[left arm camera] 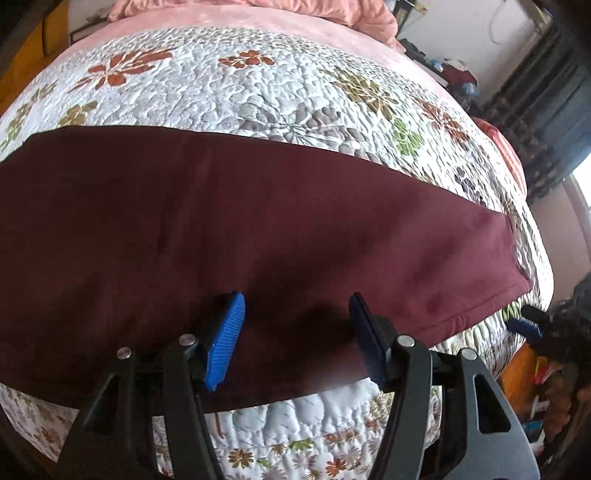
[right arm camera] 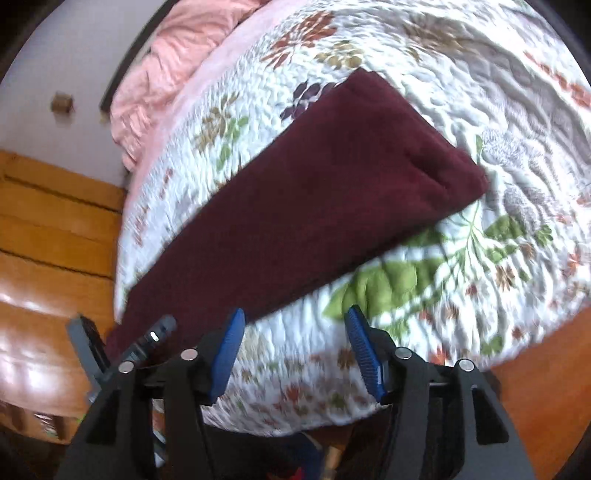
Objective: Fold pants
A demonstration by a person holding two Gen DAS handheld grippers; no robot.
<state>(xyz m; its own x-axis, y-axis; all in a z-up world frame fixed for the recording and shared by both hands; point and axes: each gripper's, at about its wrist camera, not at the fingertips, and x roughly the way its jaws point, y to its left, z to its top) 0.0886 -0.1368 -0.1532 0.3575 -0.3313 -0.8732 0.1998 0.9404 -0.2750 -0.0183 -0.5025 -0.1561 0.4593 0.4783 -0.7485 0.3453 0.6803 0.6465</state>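
Observation:
Dark maroon pants [left arm camera: 221, 229] lie flat as one long band across the floral quilt [left arm camera: 266, 85], legs stacked, hem end at the right. My left gripper [left arm camera: 297, 314] is open and empty, its blue pads just above the pants' near edge. In the right wrist view the pants [right arm camera: 303, 199] run diagonally from lower left to the hem at upper right. My right gripper [right arm camera: 293, 328] is open and empty above the quilt [right arm camera: 461, 280], just right of the pants' near end. The right gripper also shows in the left wrist view [left arm camera: 526, 325] beyond the hem.
A pink blanket [left arm camera: 258, 11] and pink sheet lie at the bed's far end. A wooden floor [right arm camera: 55, 229] lies beside the bed. Dark curtains [left arm camera: 546, 110] and clutter stand at the right. The left gripper's body [right arm camera: 110, 347] shows at the lower left.

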